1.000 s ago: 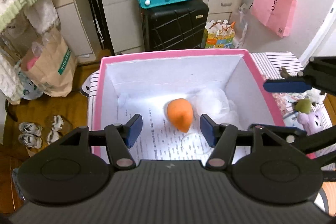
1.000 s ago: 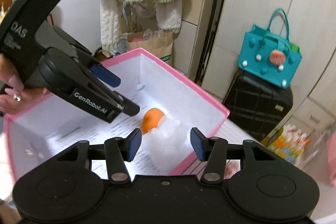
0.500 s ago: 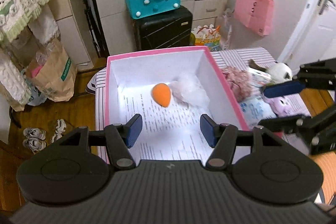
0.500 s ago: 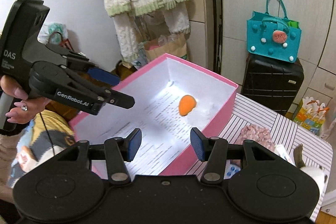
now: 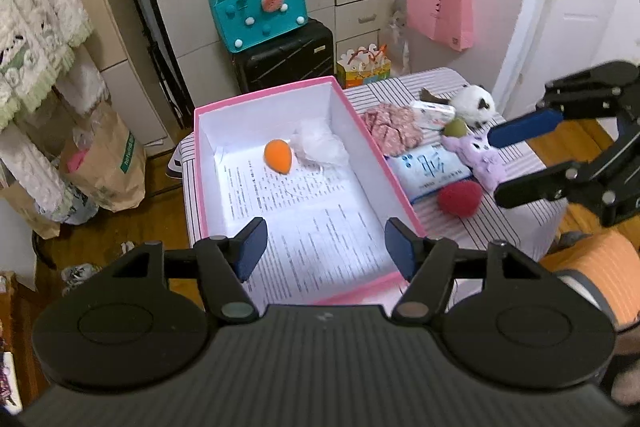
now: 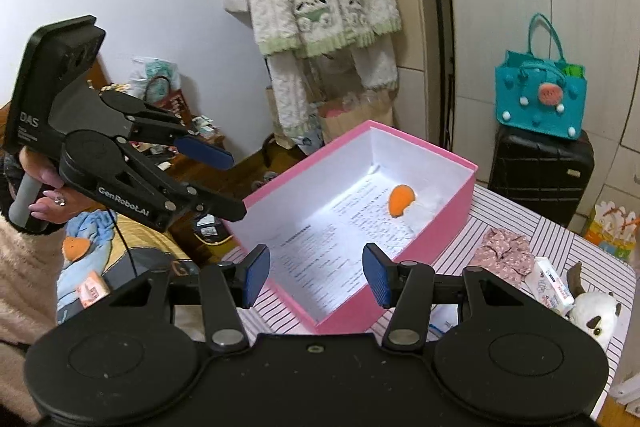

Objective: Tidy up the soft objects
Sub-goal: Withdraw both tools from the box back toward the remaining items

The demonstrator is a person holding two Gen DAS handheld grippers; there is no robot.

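Both grippers hang above the pink cardboard box (image 5: 400, 183) with nothing between their blue pads: the left gripper (image 5: 325, 247) has just been widening, and the right gripper (image 6: 316, 274) stands parted. Inside, at the far end, the orange teardrop sponge (image 5: 279, 155) lies beside what looks like a white fluffy wad (image 5: 320, 147).

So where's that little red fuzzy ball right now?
In the left wrist view the red fuzzy ball lies on the striped table, outside the pink box on its right, just below the blue tissue pack and the purple plush.
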